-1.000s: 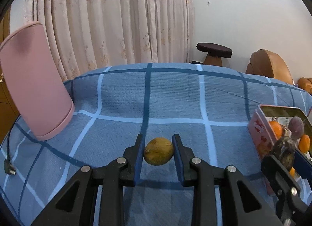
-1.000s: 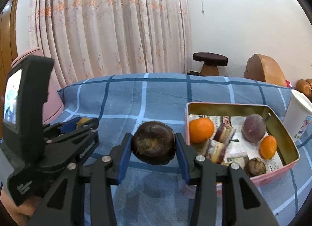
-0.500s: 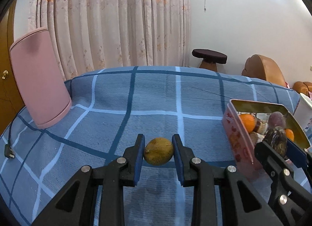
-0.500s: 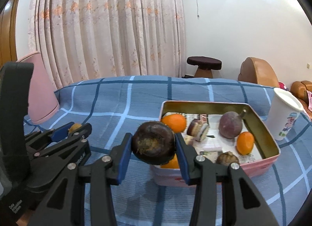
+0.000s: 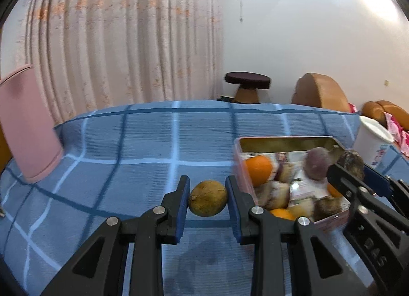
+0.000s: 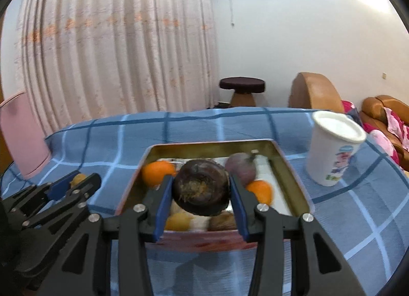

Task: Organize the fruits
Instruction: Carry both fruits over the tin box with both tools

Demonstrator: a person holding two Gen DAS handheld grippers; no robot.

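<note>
My left gripper (image 5: pixel 207 198) is shut on a yellow-brown fruit (image 5: pixel 207 198), held above the blue checked cloth just left of the pink tin (image 5: pixel 239 165). My right gripper (image 6: pixel 201 190) is shut on a dark brown wrinkled fruit (image 6: pixel 201 190), held over the near part of the tin (image 6: pixel 296 176). The tin holds oranges (image 6: pixel 157 172), a purple fruit (image 6: pixel 240 169) and several other pieces. The right gripper shows in the left wrist view (image 5: pixel 351 165), and the left gripper shows in the right wrist view (image 6: pixel 76 181).
A white paper cup (image 6: pixel 333 146) stands right of the tin. A pink curved object (image 5: pixel 26 127) stands at the left on the cloth. A curtain, a dark stool (image 5: pixel 246 86) and brown seats lie behind the cloth-covered surface.
Both grippers have moved right with their fruits. The right gripper now holds the dark fruit over the tin; the left gripper has come up beside the tin's left wall.
</note>
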